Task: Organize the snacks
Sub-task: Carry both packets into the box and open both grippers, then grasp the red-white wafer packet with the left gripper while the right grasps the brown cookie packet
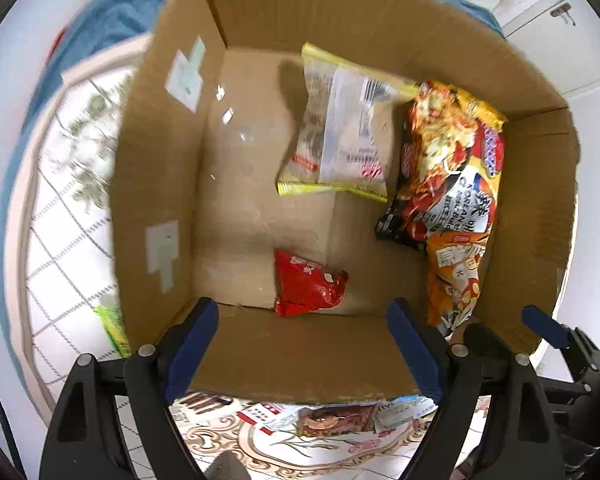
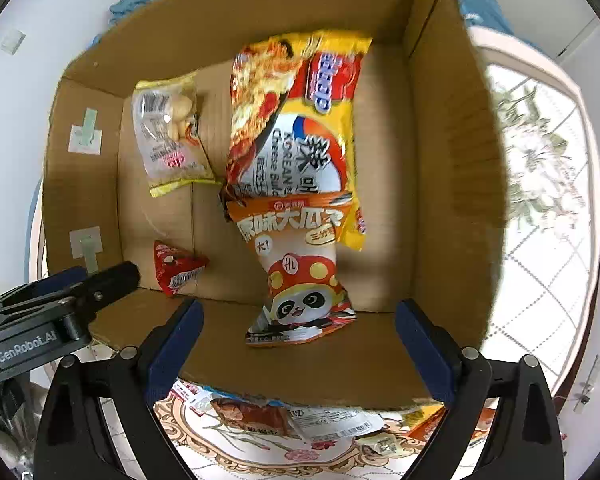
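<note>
An open cardboard box (image 1: 148, 184) (image 2: 448, 160) holds several snacks. A yellow-edged clear snack bag (image 1: 340, 132) (image 2: 168, 136) lies at the back. A yellow Korean cheese noodle pack (image 1: 448, 160) (image 2: 296, 120) lies beside it, with an orange panda snack bag (image 1: 456, 276) (image 2: 300, 272) leaning on the near wall. A small red triangular packet (image 1: 306, 284) (image 2: 176, 266) lies on the box floor. My left gripper (image 1: 300, 344) is open and empty above the near rim. My right gripper (image 2: 298, 344) is open and empty just in front of the panda bag.
The box stands on a floral tablecloth (image 1: 60, 240) (image 2: 540, 184). More snack packets (image 1: 332, 420) (image 2: 260, 412) lie on the table under the box's near edge. A green packet (image 1: 114, 328) lies left of the box. Blue cloth (image 1: 112, 16) is behind it.
</note>
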A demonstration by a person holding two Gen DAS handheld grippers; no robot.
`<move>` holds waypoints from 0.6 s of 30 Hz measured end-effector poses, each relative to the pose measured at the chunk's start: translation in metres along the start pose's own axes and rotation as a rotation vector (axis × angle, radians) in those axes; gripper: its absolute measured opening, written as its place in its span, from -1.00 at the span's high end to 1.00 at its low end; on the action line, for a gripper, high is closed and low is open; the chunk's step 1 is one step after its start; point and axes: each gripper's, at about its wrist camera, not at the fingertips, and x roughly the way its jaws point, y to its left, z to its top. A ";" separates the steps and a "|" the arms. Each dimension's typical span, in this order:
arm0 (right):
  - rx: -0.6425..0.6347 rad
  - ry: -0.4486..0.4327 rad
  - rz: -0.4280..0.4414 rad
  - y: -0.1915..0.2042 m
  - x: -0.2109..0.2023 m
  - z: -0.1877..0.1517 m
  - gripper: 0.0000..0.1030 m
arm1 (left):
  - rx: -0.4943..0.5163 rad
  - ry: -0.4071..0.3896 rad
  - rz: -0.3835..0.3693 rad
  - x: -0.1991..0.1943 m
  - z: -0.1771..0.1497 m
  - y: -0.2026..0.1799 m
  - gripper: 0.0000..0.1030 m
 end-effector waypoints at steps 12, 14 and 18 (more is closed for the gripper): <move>-0.022 -0.221 -0.085 0.011 -0.069 -0.042 -0.91 | 0.049 -0.284 0.123 -0.084 -0.051 -0.006 -0.68; -0.017 -0.260 -0.092 0.012 -0.083 -0.054 -0.91 | 0.045 -0.309 0.123 -0.093 -0.065 -0.003 -0.68; -0.007 -0.320 -0.076 0.013 -0.113 -0.080 -0.91 | 0.035 -0.355 0.123 -0.113 -0.092 -0.001 -0.68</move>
